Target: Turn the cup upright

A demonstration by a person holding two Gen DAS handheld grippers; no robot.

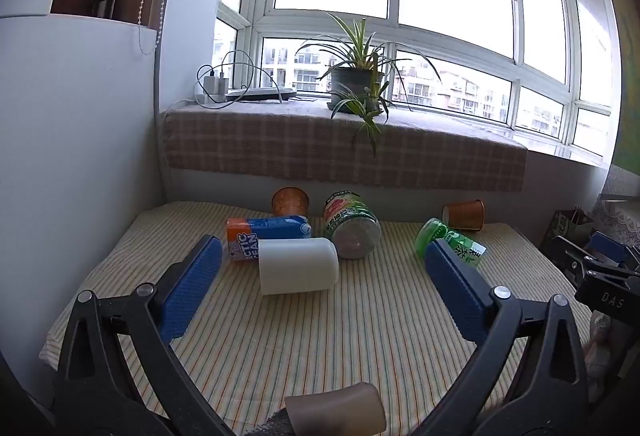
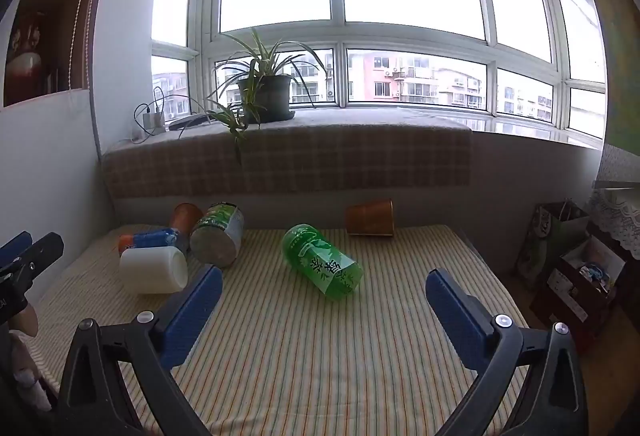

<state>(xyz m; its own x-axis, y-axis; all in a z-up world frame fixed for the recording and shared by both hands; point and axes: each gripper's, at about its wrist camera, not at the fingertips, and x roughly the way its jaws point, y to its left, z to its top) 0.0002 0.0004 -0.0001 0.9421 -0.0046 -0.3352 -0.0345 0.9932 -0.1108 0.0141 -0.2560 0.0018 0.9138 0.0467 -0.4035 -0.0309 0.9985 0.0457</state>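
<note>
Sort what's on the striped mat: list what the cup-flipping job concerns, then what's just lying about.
Job:
white cup, on its side
far copper cup, on its side
second copper cup, tipped
left gripper, jaws open
right gripper, jaws open

Lying about:
green tea bottle
blue-orange bottle
green-labelled can
potted plant

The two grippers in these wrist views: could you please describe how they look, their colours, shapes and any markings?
Both look alike. The left gripper and the right gripper each have two curved black arms with silver screws at the joints, ending in flat, rectangular blue fingers with a finely textured face. In the left wrist view, the right gripper's black body shows white letters reading "DAS". No cables or sleeves are visible.
</note>
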